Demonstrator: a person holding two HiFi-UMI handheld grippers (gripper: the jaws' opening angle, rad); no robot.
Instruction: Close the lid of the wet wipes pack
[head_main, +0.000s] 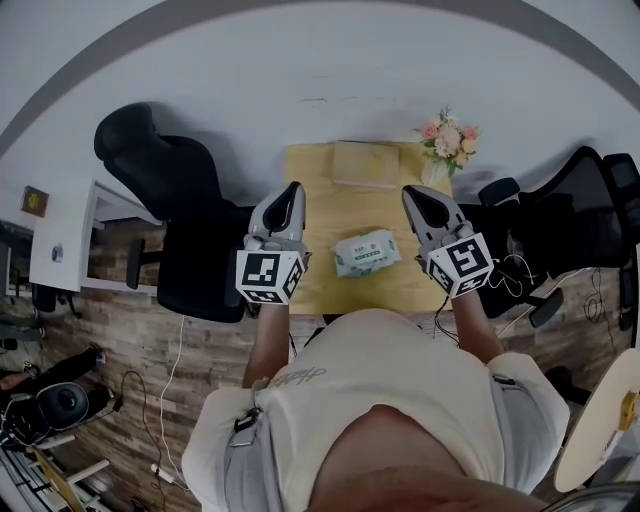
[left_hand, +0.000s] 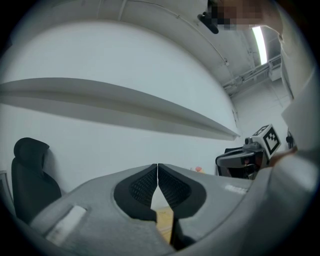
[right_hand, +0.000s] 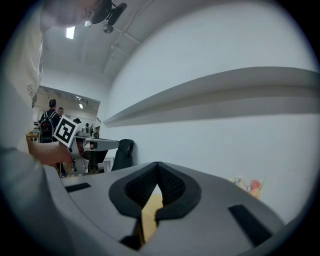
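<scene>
Head view had the soft white-and-green wet wipes pack (head_main: 366, 252) lying on the yellow wooden table (head_main: 318, 215), between the left gripper (head_main: 291, 188) and right gripper (head_main: 412, 192), clear of both. Left gripper view: jaws pressed together, gripping nothing, pack out of sight. Right gripper view: same deal. Best bet, I reckoned, was lowering one closed tip squarely onto the lid and pressing flat

The wipes pack (head_main: 366, 252) is white-green, the table (head_main: 322, 212) yellow, the chair (head_main: 165, 175) black.
</scene>
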